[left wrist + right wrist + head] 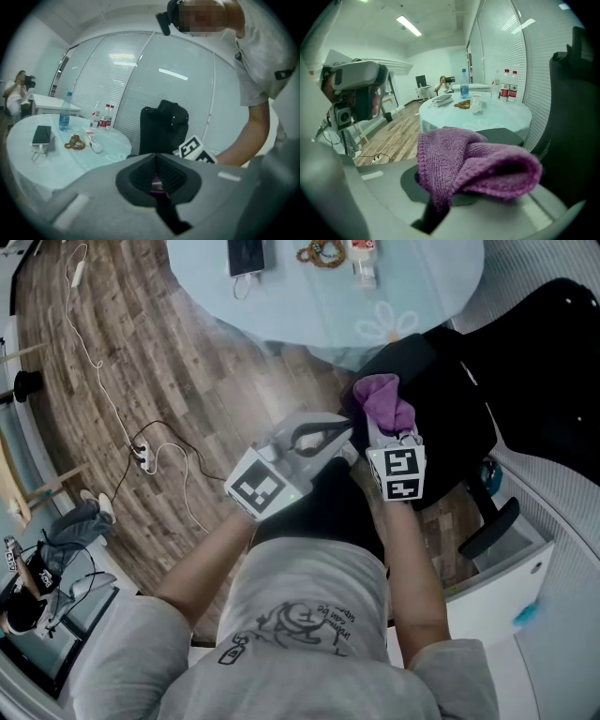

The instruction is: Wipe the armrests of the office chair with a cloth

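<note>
- Right gripper (pixel 378 430): jaws clamped on the purple cloth (pixel 478 164). The cloth's bulk is folded up over the jaw tips.
- Left gripper (pixel 156 155): jaw tips together. A purple sliver shows in the gap between the pads; can't tell whether it is nipped or just seen through the gap.
- The two grippers sit just beside each other over the office chair (pixel 450 418), left tips aimed at the right one.
- Cloth is held above the seat, with a dark armrest (pixel 506 136) just beyond it. Contact can't be told.
- Other armrest (pixel 489 527) is on the far side of the seat, apart from the cloth.
- Writing: each marker cube (pixel 396 472) has black square patterns only. The shirt print (pixel 300 629) can't be read. The bottles (pixel 504 90) have red labels and the taller bottle (pixel 464 84) a blue one; text too small.
- Edges: round table (pixel 412 306) rim is right behind the chair, and a white cabinet (pixel 511 568) sits close to that armrest.
- Open room: wood floor (pixel 187 362) to the left, crossed by a cable (pixel 98 371) and a power strip (pixel 142 457).
</note>
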Demonstrator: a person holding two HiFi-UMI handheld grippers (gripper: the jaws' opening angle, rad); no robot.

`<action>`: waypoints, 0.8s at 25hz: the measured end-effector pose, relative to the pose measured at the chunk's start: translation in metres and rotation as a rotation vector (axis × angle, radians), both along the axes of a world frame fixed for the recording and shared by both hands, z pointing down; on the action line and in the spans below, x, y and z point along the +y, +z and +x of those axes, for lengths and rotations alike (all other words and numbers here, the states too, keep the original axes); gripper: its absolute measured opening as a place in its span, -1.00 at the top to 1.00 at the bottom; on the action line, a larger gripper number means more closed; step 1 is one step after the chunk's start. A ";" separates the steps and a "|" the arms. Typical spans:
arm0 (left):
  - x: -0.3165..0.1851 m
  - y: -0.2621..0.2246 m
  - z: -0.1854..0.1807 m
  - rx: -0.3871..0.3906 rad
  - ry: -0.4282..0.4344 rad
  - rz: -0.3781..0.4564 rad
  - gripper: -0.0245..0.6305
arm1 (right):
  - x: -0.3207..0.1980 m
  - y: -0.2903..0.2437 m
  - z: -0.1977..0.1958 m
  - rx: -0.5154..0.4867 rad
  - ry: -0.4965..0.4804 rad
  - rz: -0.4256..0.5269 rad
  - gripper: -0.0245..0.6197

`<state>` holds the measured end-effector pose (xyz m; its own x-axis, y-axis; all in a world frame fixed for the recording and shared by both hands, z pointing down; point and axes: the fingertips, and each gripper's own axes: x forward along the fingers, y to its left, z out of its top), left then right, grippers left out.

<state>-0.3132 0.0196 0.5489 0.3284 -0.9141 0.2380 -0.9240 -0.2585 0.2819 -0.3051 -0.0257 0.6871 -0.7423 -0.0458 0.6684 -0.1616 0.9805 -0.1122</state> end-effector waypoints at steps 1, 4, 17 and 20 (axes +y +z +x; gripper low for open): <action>0.001 -0.001 0.000 0.005 -0.002 0.002 0.92 | -0.010 0.001 -0.002 0.000 0.008 0.008 0.83; 0.004 0.000 -0.004 0.016 -0.011 0.002 0.92 | -0.044 0.004 -0.005 0.007 0.045 0.026 0.83; 0.010 0.010 -0.023 0.043 -0.069 -0.026 0.92 | -0.165 0.014 -0.018 0.029 0.121 0.089 0.83; 0.011 0.009 -0.027 0.025 -0.073 -0.022 0.92 | -0.161 0.014 -0.017 0.025 0.122 0.101 0.83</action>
<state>-0.3406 0.0308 0.5575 0.2670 -0.9305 0.2508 -0.9326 -0.1840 0.3104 -0.3223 -0.1872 0.7009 -0.7106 -0.2027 0.6738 -0.2821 0.9593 -0.0089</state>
